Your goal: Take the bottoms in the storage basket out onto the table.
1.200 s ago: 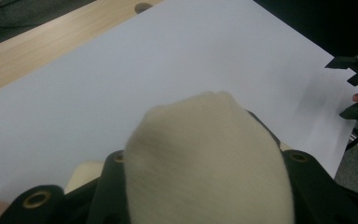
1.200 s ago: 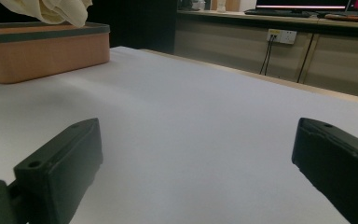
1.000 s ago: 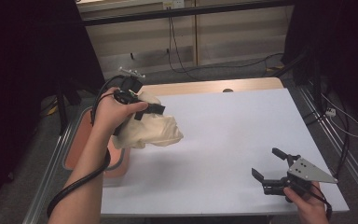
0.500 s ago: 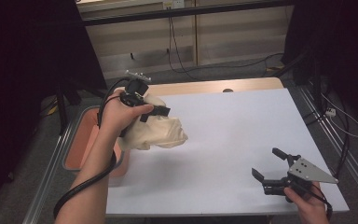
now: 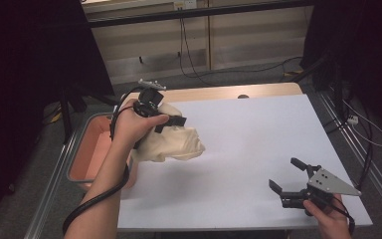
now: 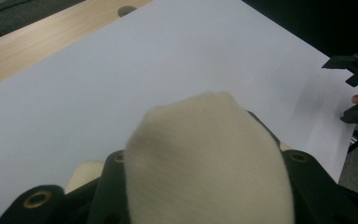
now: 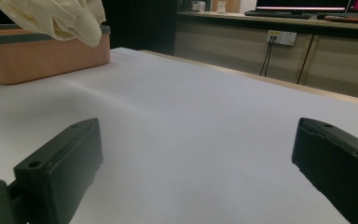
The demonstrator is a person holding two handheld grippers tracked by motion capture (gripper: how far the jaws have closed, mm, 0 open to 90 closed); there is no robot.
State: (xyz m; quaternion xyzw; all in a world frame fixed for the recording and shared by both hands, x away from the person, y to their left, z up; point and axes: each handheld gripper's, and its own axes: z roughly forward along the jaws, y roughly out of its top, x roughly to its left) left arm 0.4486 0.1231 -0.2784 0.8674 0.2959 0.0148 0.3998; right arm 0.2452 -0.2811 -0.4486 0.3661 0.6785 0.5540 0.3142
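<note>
cream-coloured cloth (image 5: 171, 142) is bunched up in my left gripper (image 5: 171, 121), jaws clamped on it, and it's hanging in the air over the left part of the bench (image 5: 258, 134), right by the bench's left edge. from the left gripper view the cloth (image 6: 205, 158) bulges up between the two black jaws and covers most of what's in front of the camera, with the white bench top (image 6: 121, 74) beyond it. just to the left of the bench sits a salmon-pink bin (image 5: 87, 152), and the cloth dangles next to its near corner without touching the bench as far as i can see. my right gripper (image 5: 292, 178) is well apart from all that, down at the near right corner of the bench, jaws spread wide with nothing between them. in the right gripper view i can see the cloth (image 7: 56, 18) hanging up in the far left corner above the pink bin (image 7: 42, 51).
</note>
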